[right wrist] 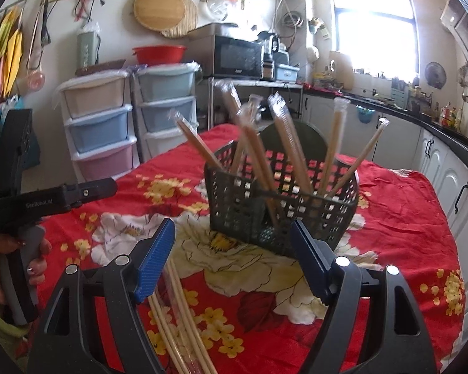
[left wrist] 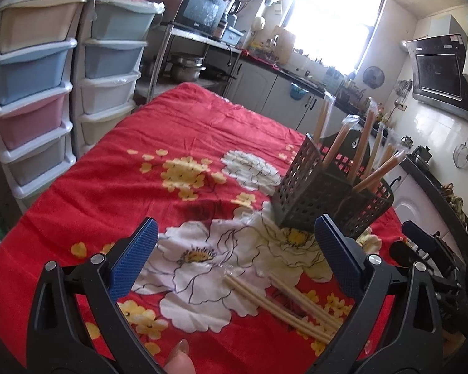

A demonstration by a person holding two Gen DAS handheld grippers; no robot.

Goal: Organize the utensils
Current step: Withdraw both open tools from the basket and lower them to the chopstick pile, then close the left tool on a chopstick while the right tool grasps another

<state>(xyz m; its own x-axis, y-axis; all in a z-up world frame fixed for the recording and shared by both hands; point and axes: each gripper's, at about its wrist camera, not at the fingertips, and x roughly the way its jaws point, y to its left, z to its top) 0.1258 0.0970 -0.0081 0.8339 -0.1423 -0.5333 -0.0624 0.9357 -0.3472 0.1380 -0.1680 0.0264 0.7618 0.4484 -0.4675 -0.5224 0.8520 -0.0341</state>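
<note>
Pickup step: both claws, left claw (left wrist: 235, 260) and right claw (right wrist: 232, 260), spread and empty over loose pale wooden chopsticks (left wrist: 280, 307) on the red floral tabletop (left wrist: 134, 168); next, I judge, pinch a pair, drop into the dark perforated plastic basket (right wrist: 280, 205).

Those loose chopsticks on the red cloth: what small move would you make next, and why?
Probably lower the left tool onto the loose chopsticks. Its jaws stand open and empty just above them, and the other wrapped chopsticks already stand in the dark basket.

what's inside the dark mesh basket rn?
The basket holds several plastic-wrapped chopstick pairs standing upright and leaning outward. A divider splits it into compartments. The lower ends and the basket floor are mostly hidden behind the mesh walls. More chopsticks lie loose on the red tablecloth.
</note>
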